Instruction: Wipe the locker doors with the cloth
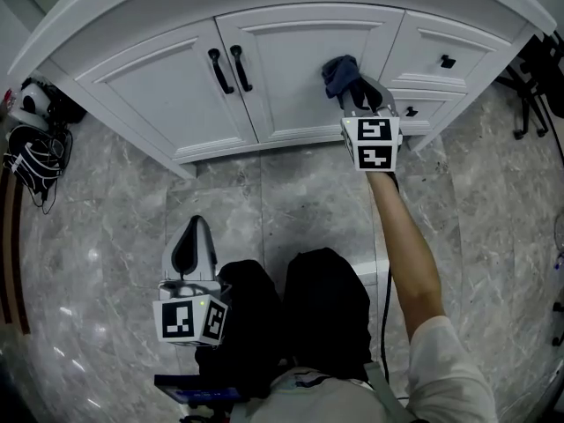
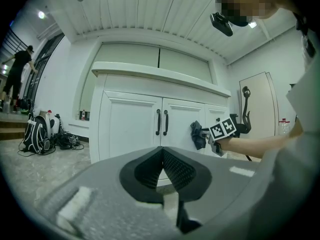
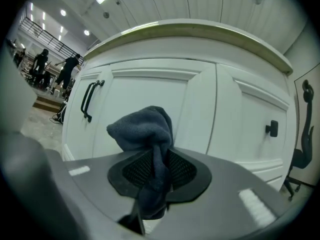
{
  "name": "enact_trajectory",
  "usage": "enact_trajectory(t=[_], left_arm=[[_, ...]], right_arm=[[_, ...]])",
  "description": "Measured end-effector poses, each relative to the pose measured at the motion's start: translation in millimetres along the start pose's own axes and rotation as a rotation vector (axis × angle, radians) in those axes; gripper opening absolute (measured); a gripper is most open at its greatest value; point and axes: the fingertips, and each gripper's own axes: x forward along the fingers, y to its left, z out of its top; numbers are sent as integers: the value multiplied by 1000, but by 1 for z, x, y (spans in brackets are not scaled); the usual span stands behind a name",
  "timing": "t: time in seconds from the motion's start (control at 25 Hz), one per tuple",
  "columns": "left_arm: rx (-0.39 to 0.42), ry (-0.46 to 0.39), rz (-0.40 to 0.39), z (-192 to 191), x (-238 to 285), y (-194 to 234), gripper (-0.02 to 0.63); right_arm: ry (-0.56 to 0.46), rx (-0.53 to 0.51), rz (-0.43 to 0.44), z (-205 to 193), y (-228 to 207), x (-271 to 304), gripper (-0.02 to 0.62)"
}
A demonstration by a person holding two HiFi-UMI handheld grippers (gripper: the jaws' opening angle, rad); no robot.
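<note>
A dark blue-grey cloth (image 3: 145, 134) is bunched and pinched between the jaws of my right gripper (image 3: 157, 171), which is shut on it. In the head view the cloth (image 1: 339, 73) presses against the right door (image 1: 300, 60) of the white cabinet, near its right edge, with the right gripper (image 1: 357, 95) just below it. The left door (image 1: 167, 86) stands shut; both doors carry black bar handles (image 1: 229, 69). My left gripper (image 1: 189, 249) hangs low over the floor, away from the cabinet, its jaws (image 2: 162, 171) closed together with nothing between them.
Two drawers with black knobs (image 1: 448, 61) sit right of the doors. Bags and cables (image 1: 31, 139) lie on the marble floor at the left. An office chair (image 1: 538, 86) stands at the right. The person's dark-trousered legs (image 1: 291, 315) are below. People stand far off at the left.
</note>
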Motion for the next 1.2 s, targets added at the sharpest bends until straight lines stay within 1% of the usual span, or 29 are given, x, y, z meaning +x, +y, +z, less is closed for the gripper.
enact_trajectory(t=[0.2, 0.4, 0.44, 0.52, 0.64, 0.76, 0.88, 0.96, 1.08, 1.2], left_arm=[[2, -3, -6, 2, -1, -7, 2], [2, -6, -4, 3, -3, -6, 2], [0, -6, -5, 2, -3, -6, 2], [-3, -6, -6, 1, -2, -6, 2], [-8, -8, -5, 0, -1, -5, 2], [-12, -8, -2, -1, -1, -3, 2], [-12, -6, 3, -1, -4, -1, 2], [-11, -6, 11, 0, -7, 3, 2], [-9, -4, 30, 0, -11, 12, 2], [-10, -1, 46, -2, -14, 20, 2]], right_arm=[[13, -3, -30, -5, -19, -8, 86], [15, 59, -107, -13, -46, -22, 84], [11, 72, -112, -14, -49, -25, 83], [-9, 74, -92, -11, -47, -31, 84], [-50, 42, -9, 0, -16, -37, 84], [-67, 18, 120, 6, 43, -34, 84], [-65, 14, 261, 2, 108, -24, 84], [-51, 10, 334, -5, 145, -14, 84], [-5, 8, 373, -18, 181, 6, 84], [24, 6, 369, -23, 193, 25, 84]])
